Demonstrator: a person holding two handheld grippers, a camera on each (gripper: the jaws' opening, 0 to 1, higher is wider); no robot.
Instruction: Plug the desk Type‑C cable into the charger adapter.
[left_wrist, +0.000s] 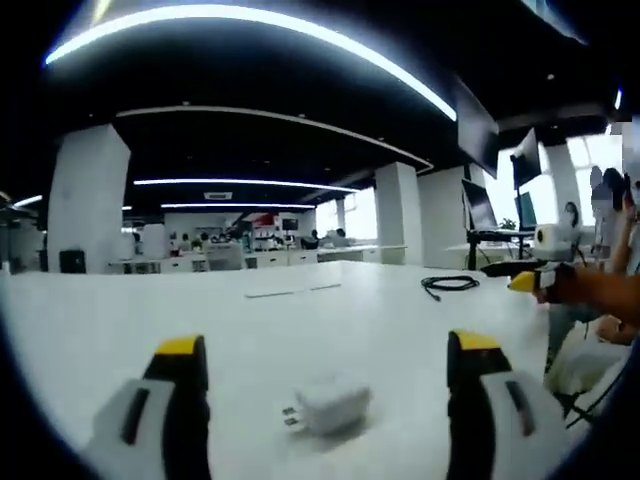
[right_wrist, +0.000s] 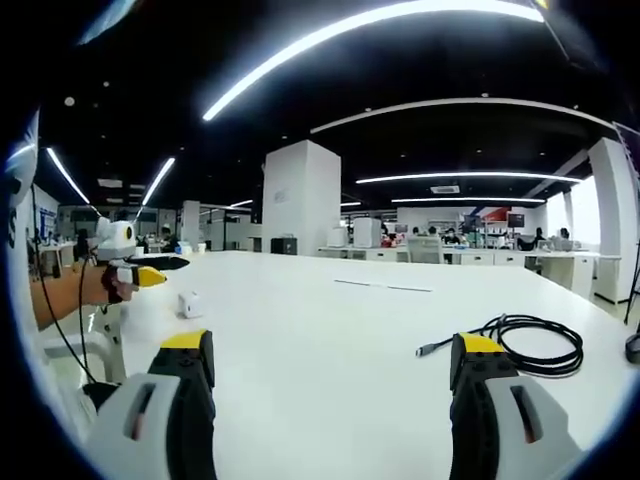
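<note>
- The white tabletop (left_wrist: 330, 310) carries both task things, well apart: the white charger adapter (left_wrist: 329, 405) lies near the edge where the left gripper works, and the coiled black Type-C cable (right_wrist: 528, 345) lies toward the edge on the right gripper's side.
- In the left gripper view, the left gripper (left_wrist: 330, 372) has its jaws spread wide, with the adapter lying on the table between them, prongs turned to the view's left. Nothing is pinched; the jaws do not touch the adapter.
- In the right gripper view, the right gripper (right_wrist: 330, 365) is likewise spread and holds nothing. The cable's coil sits just beyond its right jaw, and the free plug end (right_wrist: 428, 349) points out of the coil toward the space between the jaws.
- Each gripper also appears in the other's view — the left at the left side of the right gripper view, beside the small white adapter, and the right at the right side of the left gripper view, near the distant cable coil.
- Step in hand, as I judge it: the approach — neither thing is yet grasped, so the task is at its start.
- The next move calls for closing the left jaws on the adapter's body with its port side kept free, while the right gripper takes the cable close behind the plug. Which face of the adapter bears the port I cannot tell.
</note>
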